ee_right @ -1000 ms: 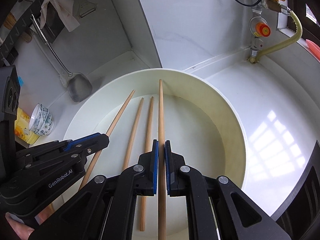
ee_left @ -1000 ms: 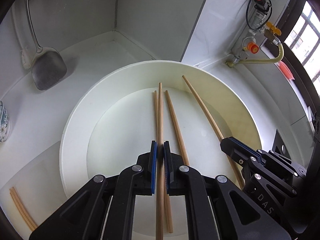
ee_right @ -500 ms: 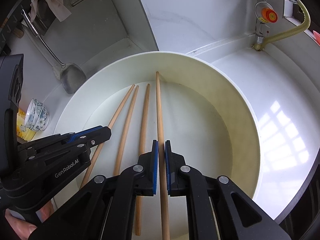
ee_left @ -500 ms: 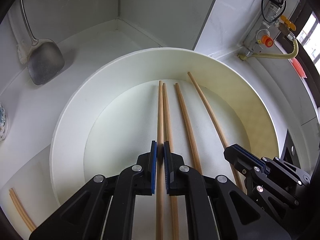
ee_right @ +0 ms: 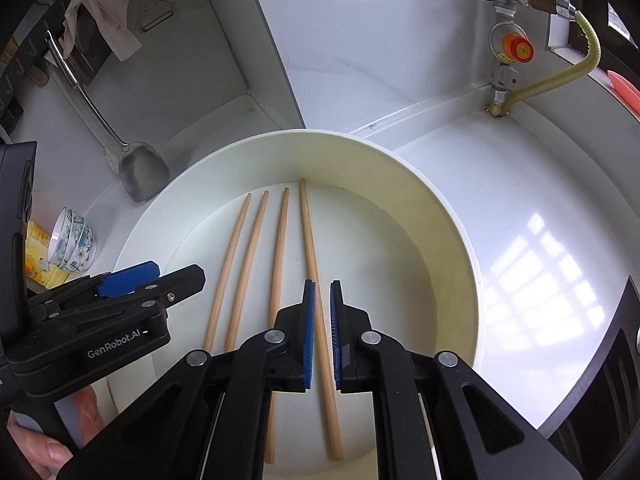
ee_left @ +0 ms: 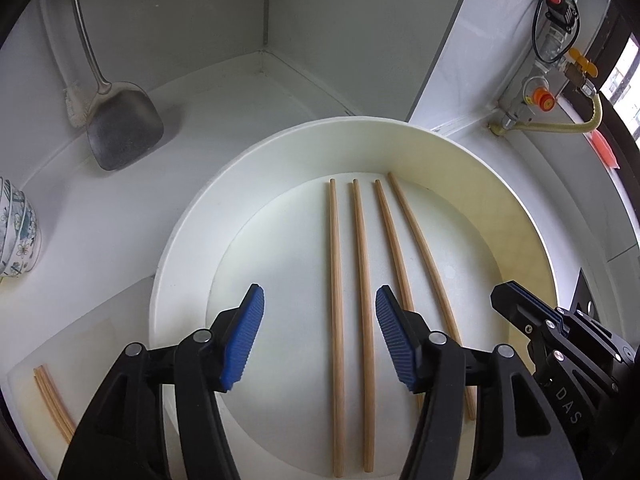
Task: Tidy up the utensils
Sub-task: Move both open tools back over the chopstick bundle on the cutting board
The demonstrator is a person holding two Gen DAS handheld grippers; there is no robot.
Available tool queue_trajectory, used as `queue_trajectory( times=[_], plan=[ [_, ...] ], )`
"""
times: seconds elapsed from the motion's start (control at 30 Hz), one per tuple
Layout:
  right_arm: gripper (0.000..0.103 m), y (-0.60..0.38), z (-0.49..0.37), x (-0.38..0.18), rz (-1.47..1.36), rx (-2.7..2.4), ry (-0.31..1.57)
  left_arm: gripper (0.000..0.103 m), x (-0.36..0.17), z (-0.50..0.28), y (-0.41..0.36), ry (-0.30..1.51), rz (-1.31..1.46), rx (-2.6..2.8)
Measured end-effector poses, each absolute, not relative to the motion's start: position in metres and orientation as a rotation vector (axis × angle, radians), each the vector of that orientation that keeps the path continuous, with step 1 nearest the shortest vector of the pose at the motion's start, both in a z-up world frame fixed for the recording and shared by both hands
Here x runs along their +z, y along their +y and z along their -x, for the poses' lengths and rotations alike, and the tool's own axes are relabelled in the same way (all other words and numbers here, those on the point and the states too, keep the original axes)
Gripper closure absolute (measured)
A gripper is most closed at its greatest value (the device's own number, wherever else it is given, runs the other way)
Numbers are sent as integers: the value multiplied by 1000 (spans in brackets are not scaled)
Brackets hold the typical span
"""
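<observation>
Gaping, left gripper has just opened; right gripper clamps chopstick.

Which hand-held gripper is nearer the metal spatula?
Left. The left hand-held gripper hangs open over the basin's spatula side; the right hand-held gripper holds a chopstick on the far side.

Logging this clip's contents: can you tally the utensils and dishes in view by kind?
Chopsticks in the basin: 4
Chopsticks on the board at lower left: a bundle, number unclear
Spatula: 1
Basin: 1
Stacked patterned bowls: at least 2, exact number unclear
Total: at least 8, plus the bundle
</observation>
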State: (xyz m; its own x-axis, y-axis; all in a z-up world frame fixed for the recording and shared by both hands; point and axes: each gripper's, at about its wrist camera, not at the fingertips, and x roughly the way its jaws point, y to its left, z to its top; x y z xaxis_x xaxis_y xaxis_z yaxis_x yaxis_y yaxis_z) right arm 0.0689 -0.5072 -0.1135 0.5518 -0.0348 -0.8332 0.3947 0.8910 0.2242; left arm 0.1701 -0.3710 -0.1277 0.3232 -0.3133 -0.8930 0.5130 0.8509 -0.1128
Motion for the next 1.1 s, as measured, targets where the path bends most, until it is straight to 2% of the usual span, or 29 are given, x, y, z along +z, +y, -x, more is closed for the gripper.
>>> queue_trajectory(
  times=[0.1,0.17,0.23,0.3,0.37,0.53,0.7,1.1],
  plan=[
    [92,-505,-63,-107,-413,-272,942,40,-120,-167,-363,1102,-198,-541],
    [82,-501,-58,-101,-405,-273,926,37,-115,-164,-357,1091,-195,-536],
    [81,-495,-55,-95,-395,-269,911,33,-107,-160,-348,1078,-191,-532],
    [77,-486,-50,-88,-388,-260,891,26,-99,-155,-337,1057,-190,-523],
    [63,-474,-45,-81,-379,-248,870,23,-91,-149,-321,1035,-186,-514],
    [58,-436,-35,-72,-346,-205,859,23,-75,-137,-264,1032,-144,-480],
    [54,-387,-27,-68,-308,-160,883,17,-64,-118,-197,1002,-119,-410],
    [47,-260,-7,-72,-244,-50,932,12,-81,-72,-49,1027,-41,-270]
  ],
)
